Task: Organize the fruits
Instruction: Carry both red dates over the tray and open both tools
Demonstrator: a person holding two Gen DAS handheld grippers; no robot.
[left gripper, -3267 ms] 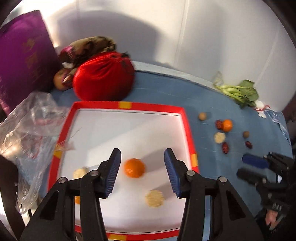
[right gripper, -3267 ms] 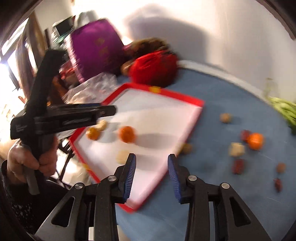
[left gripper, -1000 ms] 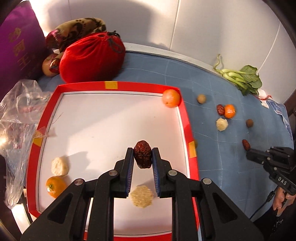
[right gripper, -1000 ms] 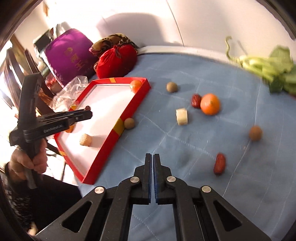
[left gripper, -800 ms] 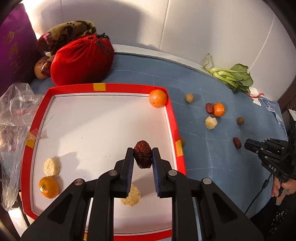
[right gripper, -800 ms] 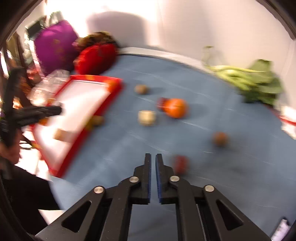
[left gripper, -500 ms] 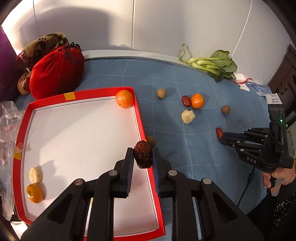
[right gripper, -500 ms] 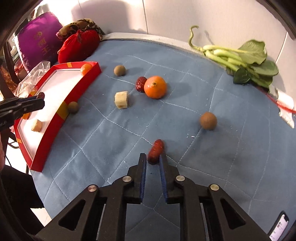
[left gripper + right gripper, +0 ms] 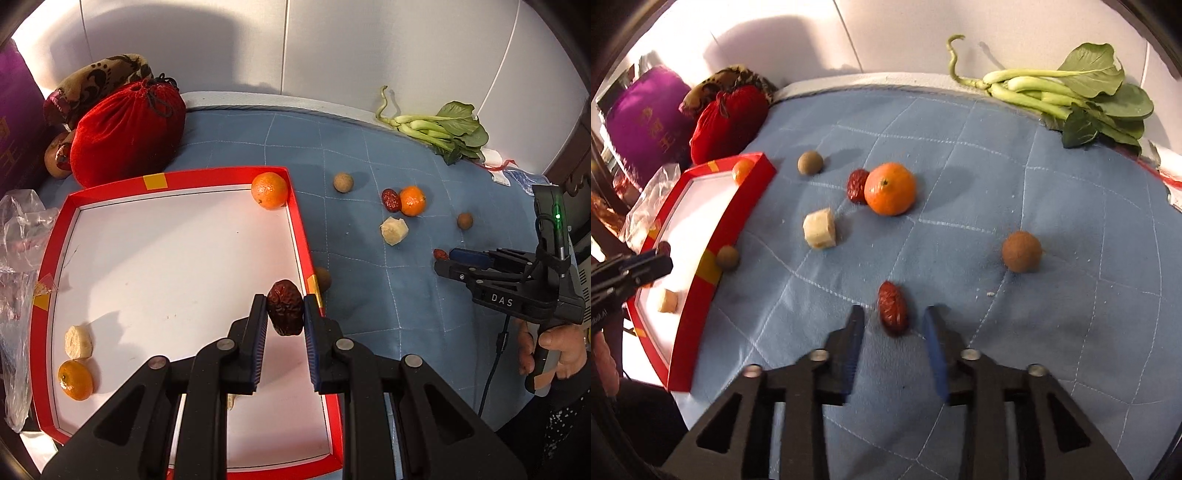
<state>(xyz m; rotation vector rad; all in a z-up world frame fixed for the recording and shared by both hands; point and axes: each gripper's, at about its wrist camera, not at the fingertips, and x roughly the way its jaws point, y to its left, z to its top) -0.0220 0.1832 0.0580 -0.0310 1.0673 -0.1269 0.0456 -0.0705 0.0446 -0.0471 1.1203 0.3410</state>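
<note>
My left gripper (image 9: 285, 317) is shut on a dark red date (image 9: 284, 312) and holds it above the right edge of the red-rimmed white tray (image 9: 299, 236). The tray holds two tangerines (image 9: 269, 190) (image 9: 75, 380) and a banana piece (image 9: 78, 342). My right gripper (image 9: 894, 325) is open, its fingers either side of a red date (image 9: 893, 307) lying on the blue cloth (image 9: 960, 295). On the cloth lie a tangerine (image 9: 890, 189), another date (image 9: 857, 185), a banana piece (image 9: 819, 229) and three longans (image 9: 1021, 251) (image 9: 810, 162) (image 9: 727, 258).
A red velvet pouch (image 9: 125, 133), a patterned cloth bag (image 9: 99, 81) and a purple bag (image 9: 646, 122) stand behind the tray. A clear plastic bag (image 9: 18, 240) lies left of it. Bok choy (image 9: 1071, 92) lies at the back right by the wall.
My left gripper kept the dark date and shifted right to the tray's right edge. My right gripper moved over to the lone red date and opened around it.
</note>
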